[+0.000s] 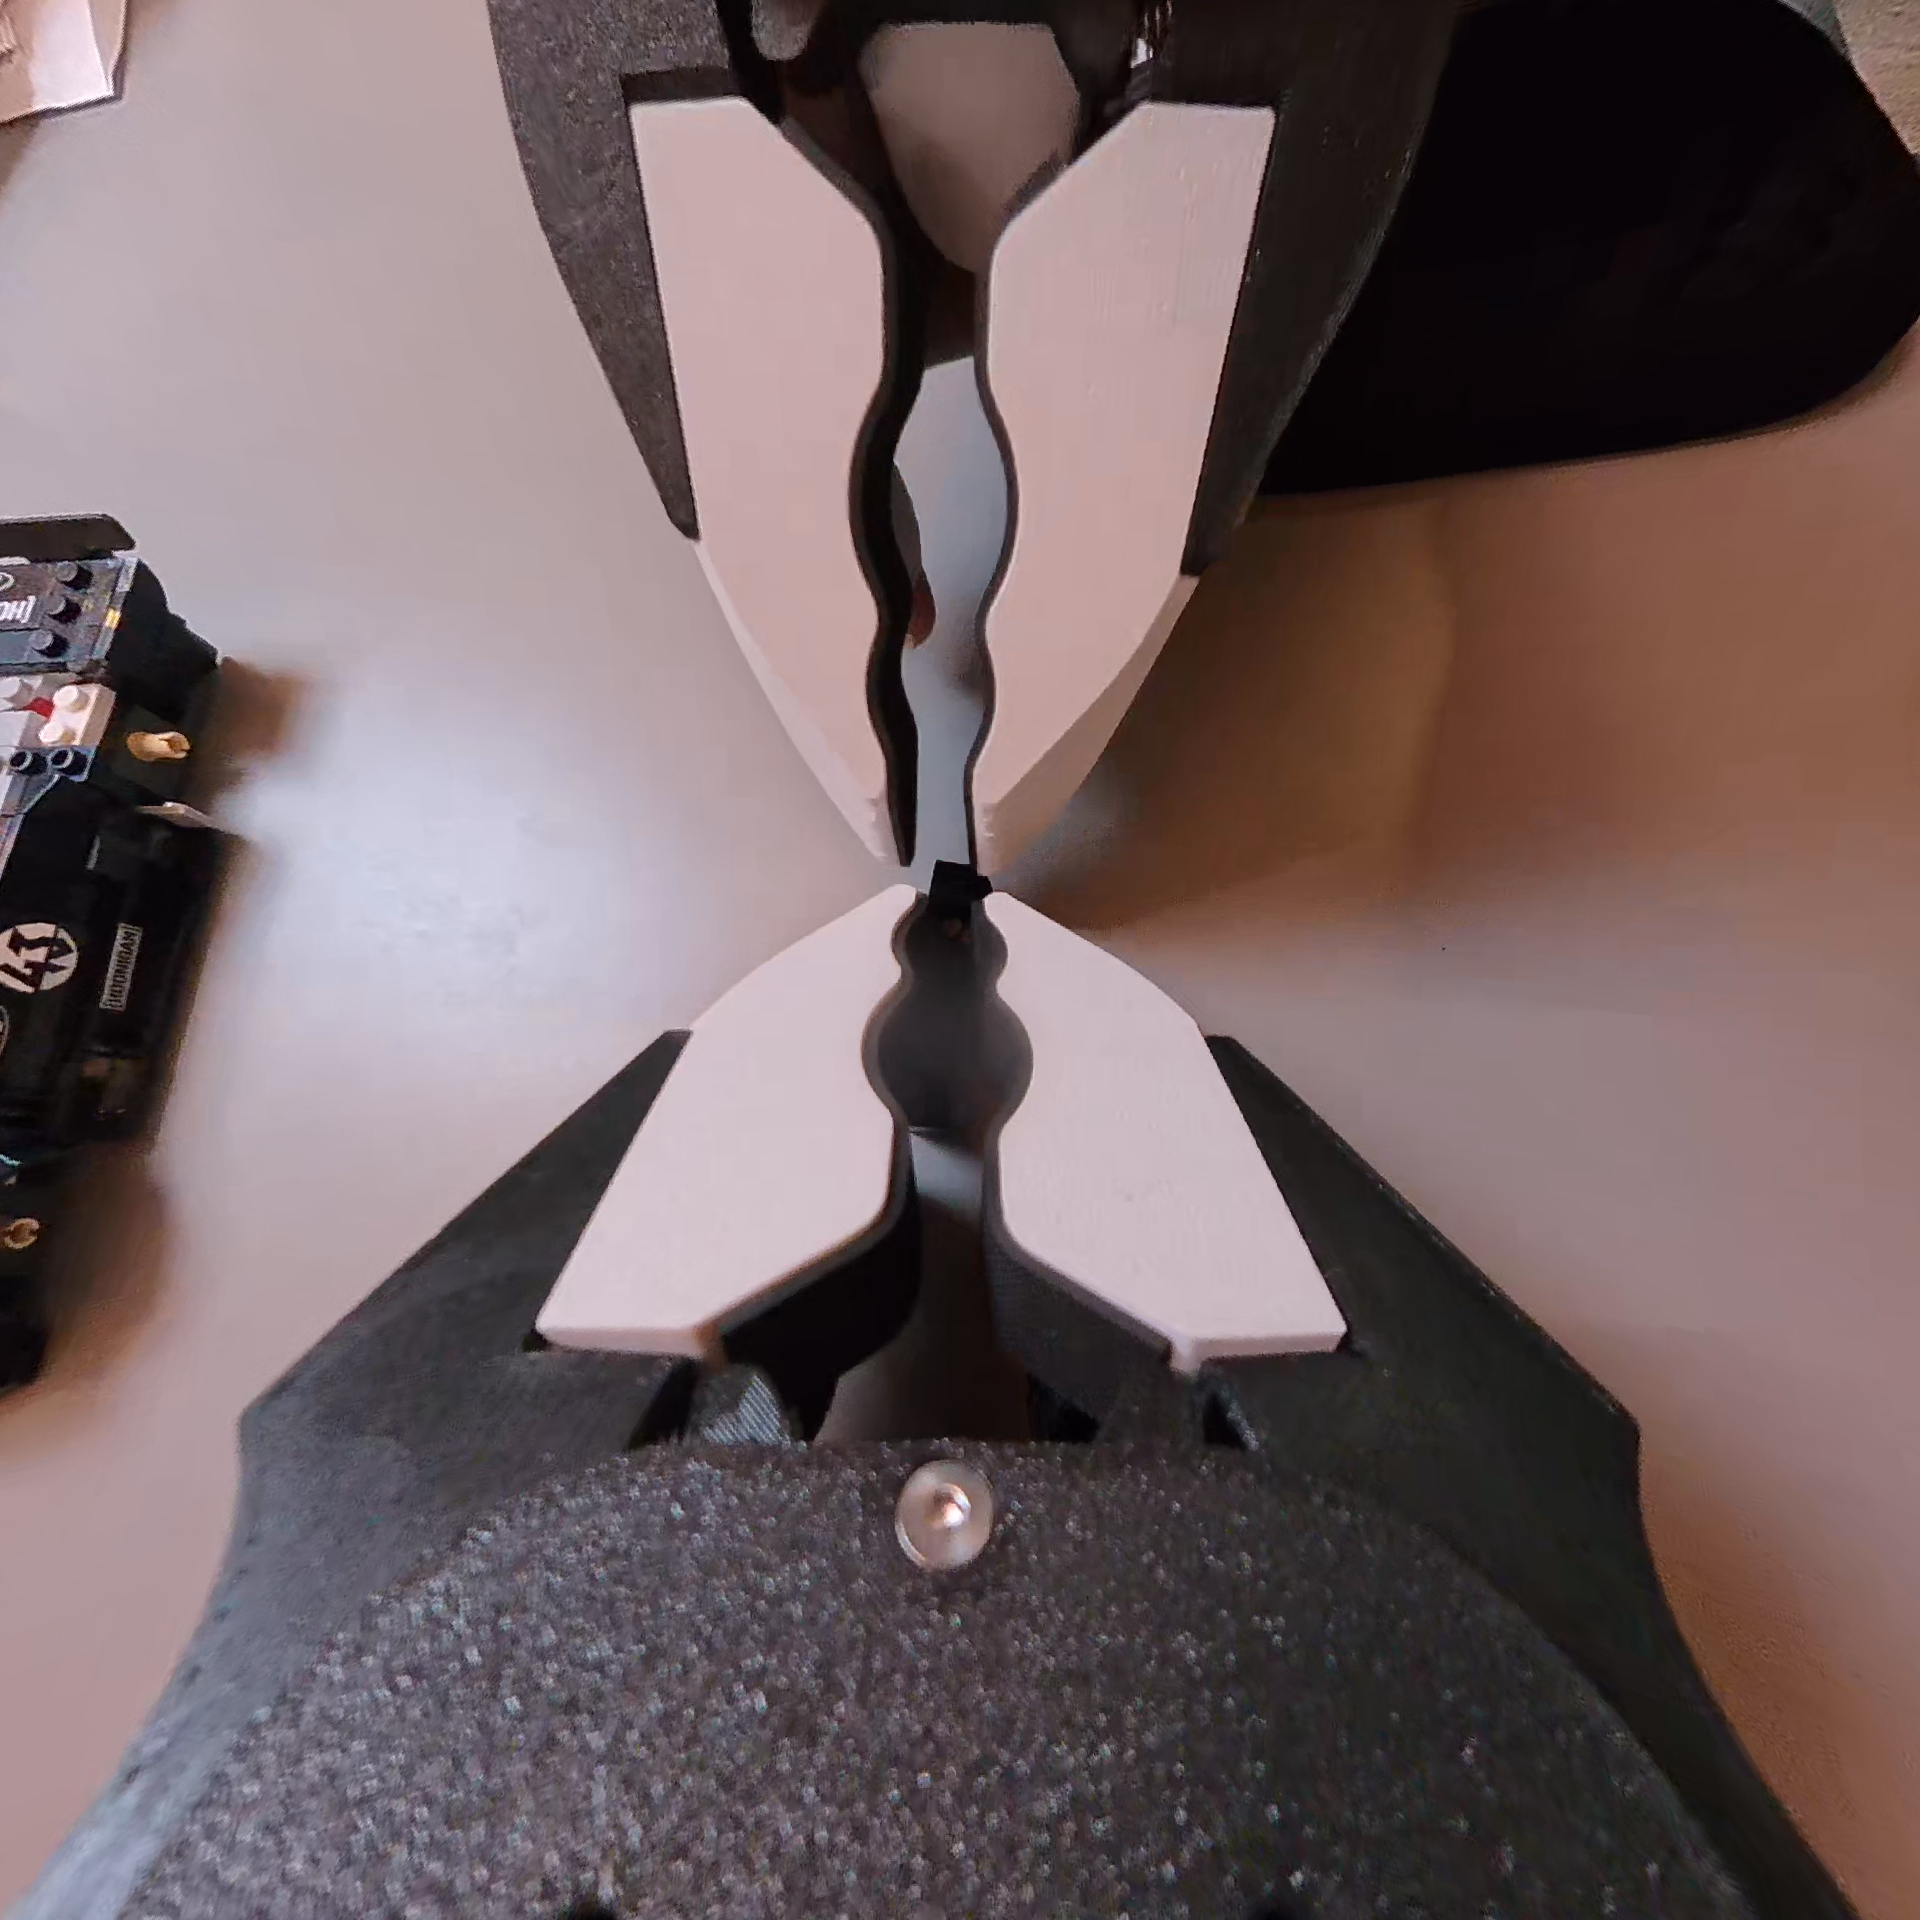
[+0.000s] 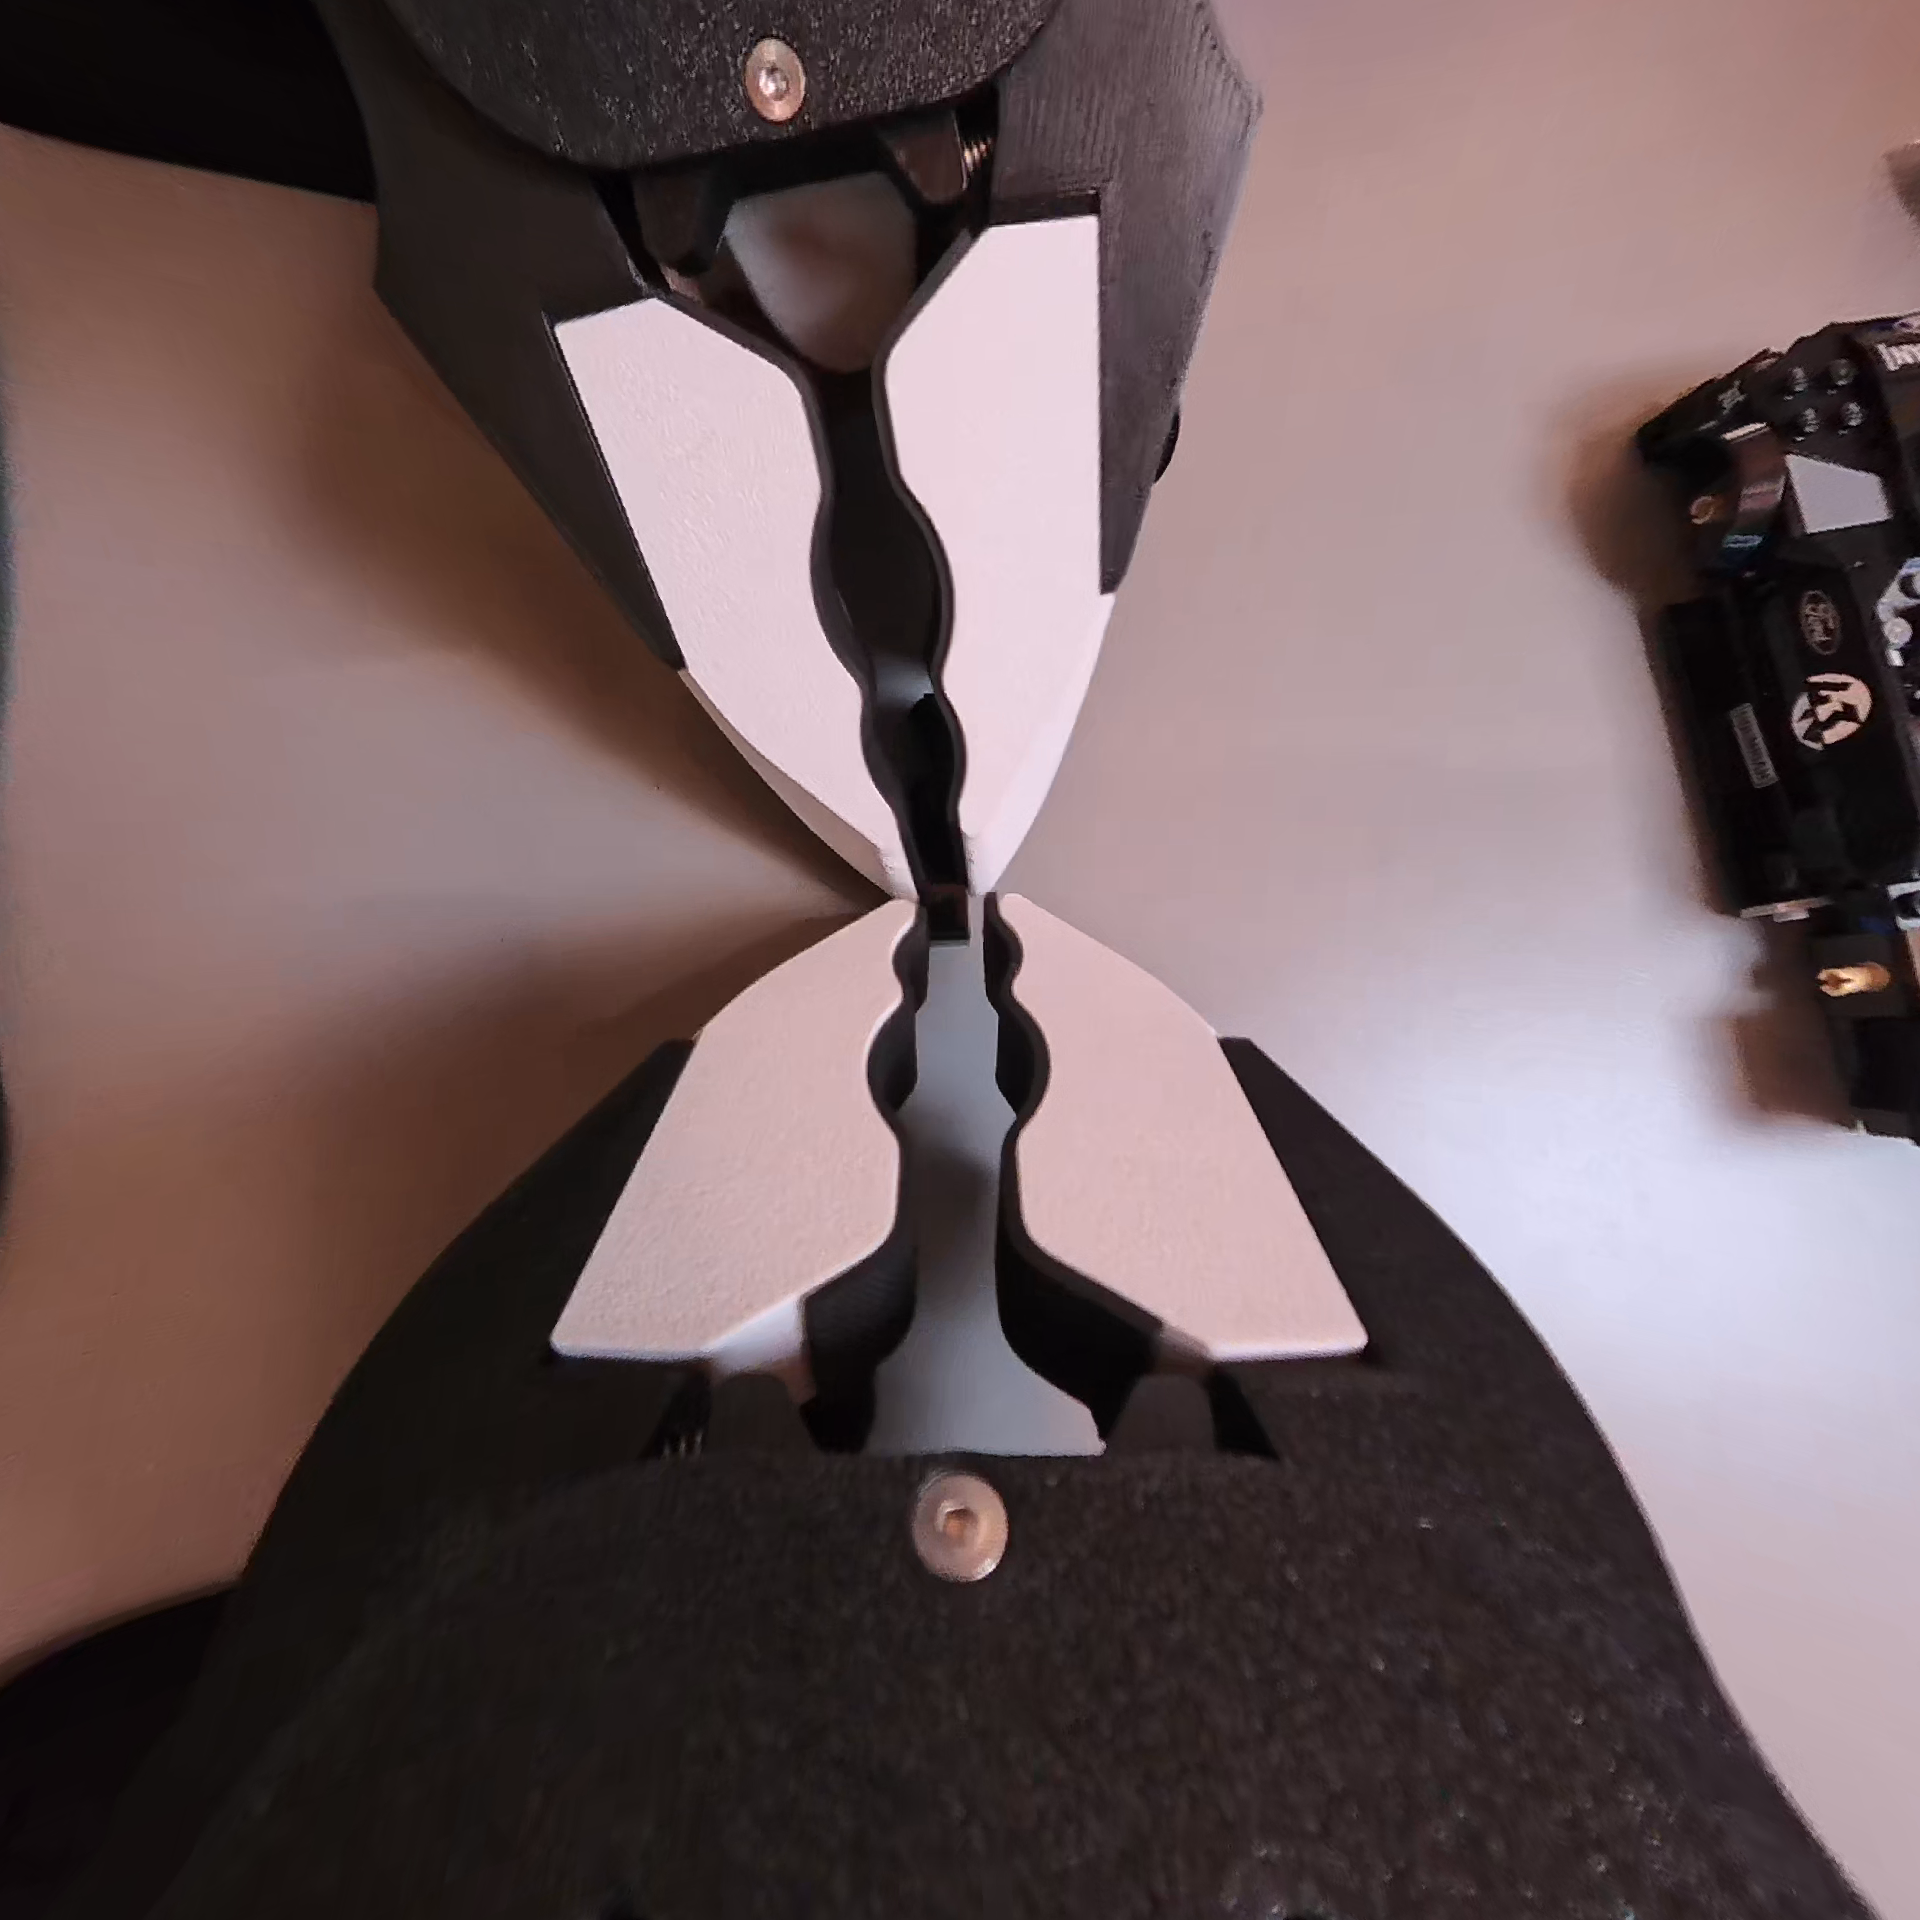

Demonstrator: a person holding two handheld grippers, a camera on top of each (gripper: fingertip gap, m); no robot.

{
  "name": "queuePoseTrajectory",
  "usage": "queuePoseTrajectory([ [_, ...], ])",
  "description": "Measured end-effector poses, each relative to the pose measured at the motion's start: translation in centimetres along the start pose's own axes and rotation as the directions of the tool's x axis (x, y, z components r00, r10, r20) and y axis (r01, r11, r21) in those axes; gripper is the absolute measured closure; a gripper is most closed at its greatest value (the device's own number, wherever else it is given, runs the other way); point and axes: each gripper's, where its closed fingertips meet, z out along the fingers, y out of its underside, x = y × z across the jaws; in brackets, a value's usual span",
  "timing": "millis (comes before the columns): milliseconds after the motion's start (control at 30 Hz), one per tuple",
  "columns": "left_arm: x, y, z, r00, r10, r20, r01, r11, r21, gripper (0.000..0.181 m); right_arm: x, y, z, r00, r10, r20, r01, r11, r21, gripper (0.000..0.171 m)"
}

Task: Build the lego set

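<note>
A small black lego piece (image 1: 956,883) sits where my two grippers meet tip to tip above the beige table (image 1: 416,416). My left gripper (image 1: 951,906) is shut on it from below in the left wrist view. My right gripper (image 1: 942,844) comes in from the top there, its tips closed against the piece's other end. In the right wrist view my right gripper (image 2: 951,912) pinches the piece (image 2: 945,906), and the left gripper (image 2: 932,868) above holds a black part running up between its fingers. A partly built black lego car (image 1: 83,883) lies off to the side (image 2: 1787,675).
A large dark object (image 1: 1558,312) lies at the upper right of the left wrist view. A sheet of paper (image 1: 52,52) lies at the table's far left corner. The lego car (image 2: 1787,675) lies at the right edge of the right wrist view. Only a small space, under 4 cm, lies between the two pairs of fingers. The partly built black lego car (image 1: 83,883) is about equally far from each gripper, around 15 cm. The right camera catches it too, in the right wrist view (image 2: 1829,797).
</note>
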Motion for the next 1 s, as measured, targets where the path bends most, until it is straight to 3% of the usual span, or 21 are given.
queuePoseTrajectory([
  [600,0.1,0.5,-0.3,1.0,-0.006,-0.008,0.006,1.0,-0.016,0.174,-0.1,1.3,0.9,0.997,-0.07,0.018,0.072,0.986,-0.152,0.171],
  [733,0.1,0.6,-0.5,1.0,-0.014,-0.009,0.014,1.0,-0.01,0.173,0.0,-0.2,0.1,0.999,-0.035,0.022,0.036,0.999,-0.038,0.171],
  [1000,0.3,0.6,-0.5,1.0,-0.005,-0.023,0.005,1.0,-0.013,0.165,-0.5,-0.4,-0.1,1.0,-0.023,0.021,0.024,0.999,-0.023,0.158],
])
